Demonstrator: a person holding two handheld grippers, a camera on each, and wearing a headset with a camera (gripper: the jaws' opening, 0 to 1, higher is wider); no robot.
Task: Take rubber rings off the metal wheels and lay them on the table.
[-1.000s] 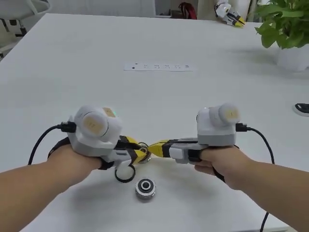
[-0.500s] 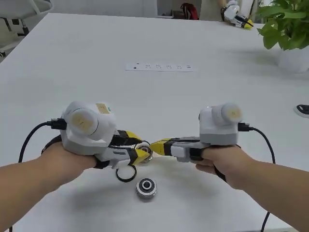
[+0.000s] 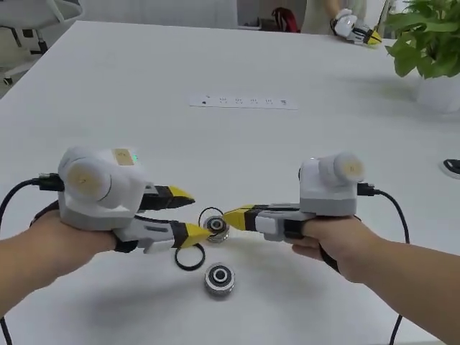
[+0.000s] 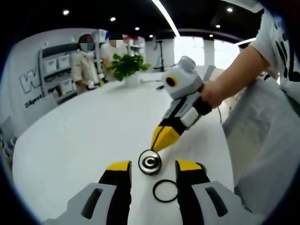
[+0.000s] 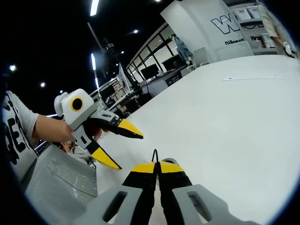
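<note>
My right gripper (image 3: 226, 218) is shut on a thin black rubber ring (image 3: 210, 214) that loops loosely around a small metal wheel (image 3: 215, 226) at its tips. In the right gripper view the ring (image 5: 154, 155) shows as a thin line rising from the shut jaws. My left gripper (image 3: 188, 213) stands open just left of that wheel, its jaws on either side and not touching it. The wheel (image 4: 150, 162) faces the left gripper (image 4: 153, 166), with the right gripper (image 4: 165, 138) beyond it. A loose ring (image 3: 190, 257) and a second wheel (image 3: 218, 278) lie on the table.
The white table (image 3: 237, 151) stretches far ahead, with a flat white strip (image 3: 243, 103) near its middle. A potted plant (image 3: 428, 43) stands at the back right. Cables trail from both grippers toward the near edge. People stand beyond the table's far end.
My left gripper has opened and drawn back to the left, letting go of the wheel. The right gripper has stayed in place, still shut at the wheel.
</note>
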